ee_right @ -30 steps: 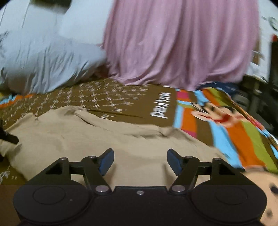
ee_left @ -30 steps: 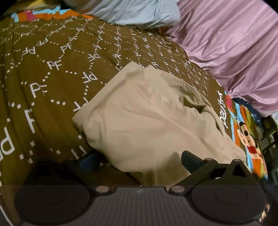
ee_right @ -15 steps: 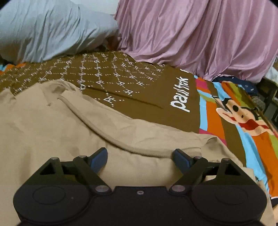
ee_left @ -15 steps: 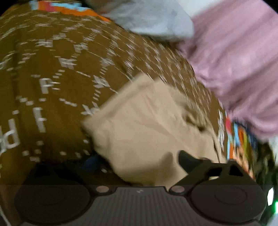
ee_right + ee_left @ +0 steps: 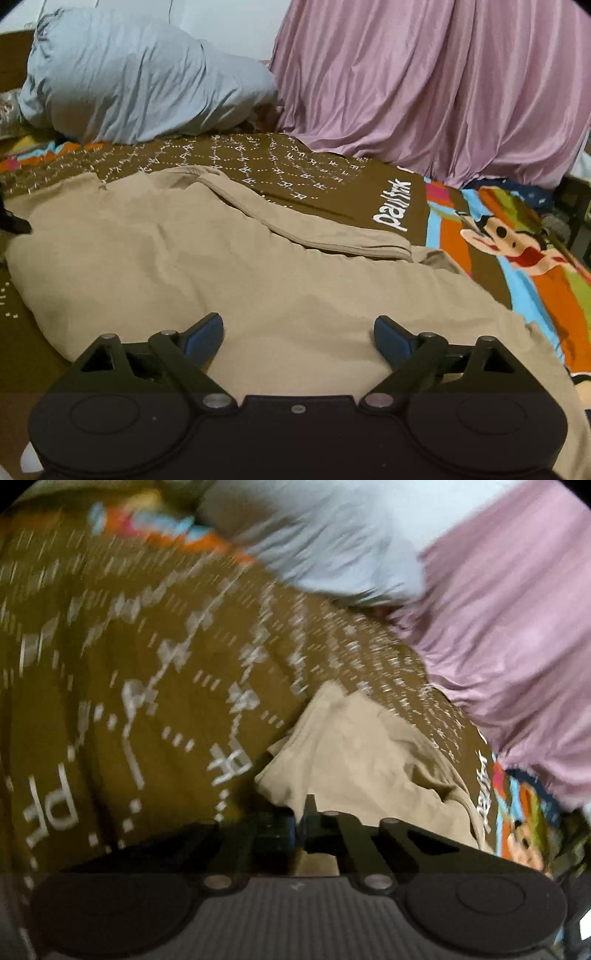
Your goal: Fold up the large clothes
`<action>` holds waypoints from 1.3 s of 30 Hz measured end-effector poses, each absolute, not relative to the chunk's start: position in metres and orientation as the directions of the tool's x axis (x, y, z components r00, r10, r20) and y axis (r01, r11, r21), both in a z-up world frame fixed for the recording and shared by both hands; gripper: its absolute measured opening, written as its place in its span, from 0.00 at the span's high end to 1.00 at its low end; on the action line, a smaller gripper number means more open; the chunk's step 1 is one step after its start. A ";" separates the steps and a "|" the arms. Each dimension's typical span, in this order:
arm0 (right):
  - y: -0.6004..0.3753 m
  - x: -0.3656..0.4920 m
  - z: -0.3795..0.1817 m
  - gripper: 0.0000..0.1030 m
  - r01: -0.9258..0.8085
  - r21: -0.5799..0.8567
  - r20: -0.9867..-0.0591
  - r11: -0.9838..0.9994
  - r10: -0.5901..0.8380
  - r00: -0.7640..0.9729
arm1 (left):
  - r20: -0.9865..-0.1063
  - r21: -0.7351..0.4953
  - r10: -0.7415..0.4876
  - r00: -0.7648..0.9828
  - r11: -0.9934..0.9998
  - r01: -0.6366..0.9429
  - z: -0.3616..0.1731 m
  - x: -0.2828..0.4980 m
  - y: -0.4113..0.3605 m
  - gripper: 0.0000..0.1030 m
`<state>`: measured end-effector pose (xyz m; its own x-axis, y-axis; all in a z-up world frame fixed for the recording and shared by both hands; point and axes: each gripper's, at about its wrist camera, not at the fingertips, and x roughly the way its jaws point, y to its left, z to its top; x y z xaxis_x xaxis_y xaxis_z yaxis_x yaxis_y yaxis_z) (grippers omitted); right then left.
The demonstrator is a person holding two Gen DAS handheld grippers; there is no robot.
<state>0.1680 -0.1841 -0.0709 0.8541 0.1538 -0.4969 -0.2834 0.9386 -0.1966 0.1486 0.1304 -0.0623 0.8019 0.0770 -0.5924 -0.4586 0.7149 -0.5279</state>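
Beige garment [image 5: 258, 280] spread mid-frame on bed [image 5: 332, 199] | left gripper [image 5: 304, 812] clamped on its corner | right gripper [image 5: 297, 332] opening above cloth, nothing pinched | risk: thin corner bite slipped during fold.

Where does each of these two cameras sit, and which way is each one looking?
Left wrist: on the left gripper, looking along its shut fingers, pinched at the tan garment edge.
Right wrist: on the right gripper, looking along its opening fingers over the tan garment; nothing between them.
Shared: garment, brown bedspread, grey pillow, pink drape.
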 end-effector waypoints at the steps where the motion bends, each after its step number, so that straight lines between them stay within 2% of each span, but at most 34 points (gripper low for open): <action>1: -0.185 0.167 -0.071 0.13 -0.283 -0.194 -0.494 0.939 0.156 0.855 | -0.570 -0.489 0.100 0.815 0.756 -0.435 -0.052 0.148 0.120 1.00; 5: -0.190 0.168 -0.072 0.13 -0.285 -0.170 -0.502 0.943 0.166 0.849 | -0.468 -0.394 0.074 0.881 0.874 -0.283 -0.005 0.150 0.086 1.00; 7: -0.191 0.169 -0.072 0.13 -0.286 -0.167 -0.502 0.944 0.168 0.848 | -0.415 -0.347 0.018 0.910 0.921 -0.177 0.029 0.156 0.061 1.00; 9: -0.194 0.170 -0.072 0.14 -0.287 -0.146 -0.503 0.947 0.179 0.846 | -0.399 -0.307 -0.053 0.915 0.948 -0.079 0.057 0.166 0.031 1.00; 12: -0.210 0.167 -0.067 0.26 -0.303 -0.035 -0.475 0.952 0.251 0.844 | -0.407 -0.205 -0.133 0.903 0.977 0.052 0.090 0.179 -0.021 1.00; 14: -0.236 0.167 -0.056 0.38 -0.288 0.127 -0.442 0.949 0.314 0.840 | -0.425 -0.100 -0.166 0.890 0.986 0.137 0.106 0.186 -0.062 1.00; 16: -0.272 0.174 -0.039 0.59 -0.221 0.316 -0.442 0.923 0.349 0.826 | -0.445 -0.031 -0.192 0.875 0.979 0.199 0.115 0.192 -0.097 1.00; 17: -0.293 0.177 -0.030 0.61 -0.190 0.403 -0.436 0.895 0.370 0.820 | -0.458 -0.006 -0.203 0.865 0.974 0.226 0.118 0.194 -0.114 1.00; 20: -0.354 0.184 -0.009 0.62 -0.177 0.640 -0.360 0.748 0.495 0.791 | -0.500 0.069 -0.215 0.839 0.956 0.285 0.118 0.200 -0.166 1.00; 22: -0.387 0.190 -0.006 0.59 -0.213 0.775 -0.274 0.595 0.619 0.736 | -0.530 0.108 -0.220 0.819 0.940 0.323 0.111 0.204 -0.196 1.00; 23: -0.401 0.191 -0.009 0.56 -0.214 0.833 -0.215 0.511 0.654 0.726 | -0.544 0.120 -0.230 0.807 0.930 0.346 0.107 0.203 -0.208 1.00; 25: -0.429 0.192 -0.022 0.43 -0.181 0.932 -0.083 0.315 0.671 0.737 | -0.569 0.143 -0.258 0.781 0.904 0.403 0.098 0.199 -0.233 1.00; 27: -0.450 0.194 -0.034 0.42 -0.134 0.977 -0.011 0.168 0.664 0.747 | -0.584 0.166 -0.281 0.762 0.877 0.451 0.086 0.192 -0.256 1.00; 32: -0.482 0.204 -0.054 0.42 -0.032 0.999 0.032 -0.012 0.677 0.735 | -0.628 0.158 -0.338 0.701 0.827 0.540 0.065 0.179 -0.301 1.00; 33: -0.488 0.202 -0.053 0.42 -0.023 1.000 0.023 -0.009 0.667 0.744 | -0.634 0.152 -0.352 0.688 0.816 0.558 0.061 0.177 -0.309 1.00; 36: -0.514 0.194 -0.041 0.55 -0.022 0.996 -0.036 0.087 0.612 0.790 | -0.649 0.155 -0.368 0.666 0.793 0.589 0.048 0.168 -0.328 1.00; 39: -0.533 0.190 -0.030 0.64 -0.018 0.975 -0.113 0.223 0.561 0.820 | -0.675 0.149 -0.366 0.641 0.783 0.604 0.031 0.165 -0.341 1.00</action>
